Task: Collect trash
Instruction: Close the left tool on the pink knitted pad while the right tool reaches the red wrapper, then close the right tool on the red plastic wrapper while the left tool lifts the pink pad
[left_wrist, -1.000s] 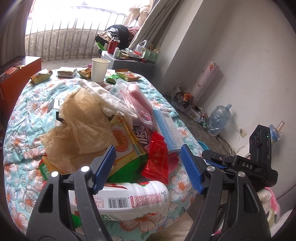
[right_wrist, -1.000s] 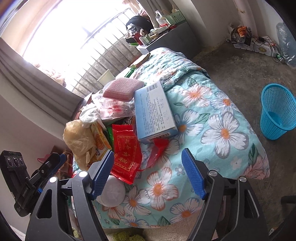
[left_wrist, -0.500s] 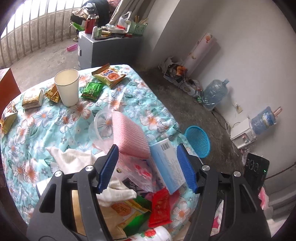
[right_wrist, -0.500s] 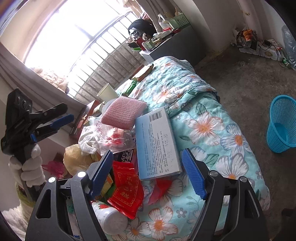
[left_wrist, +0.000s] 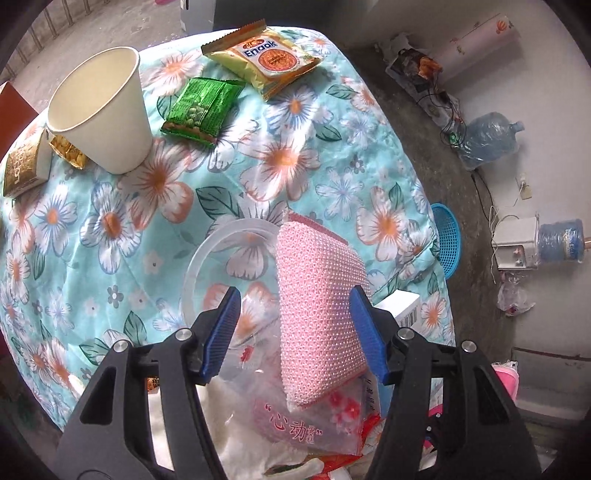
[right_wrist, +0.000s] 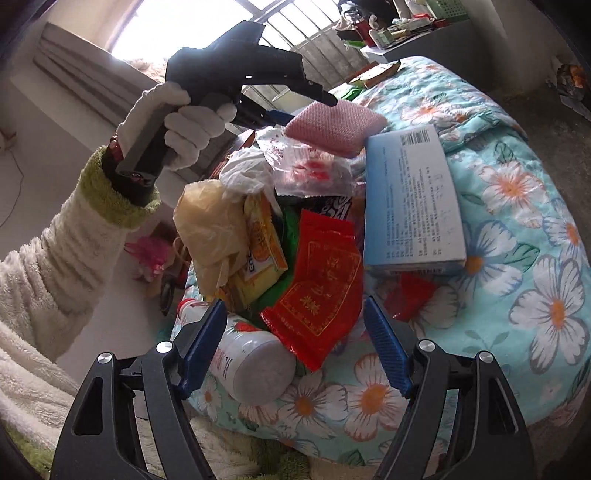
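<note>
Pink sponge (left_wrist: 317, 317): beaded mesh texture (tilted), between closing left tongs (left_wrist: 295, 332).

Left gripper (left_wrist: 293, 334) points steeply down, jaws closing; right gripper (right_wrist: 295, 347) gapes.

A pink mesh scouring pad (left_wrist: 317, 314) is seen tilted atop a heap of trash on a floral-covered table, resting on a clear printed plastic bag (left_wrist: 306, 417). A red foil packet (right_wrist: 317, 291), a crumpled tan bag (right_wrist: 210, 225), a yellow snack wrapper (right_wrist: 264, 243), a blue-and-white box (right_wrist: 410, 195) and a toppled white bottle (right_wrist: 251, 365) are piled beside it.
</note>
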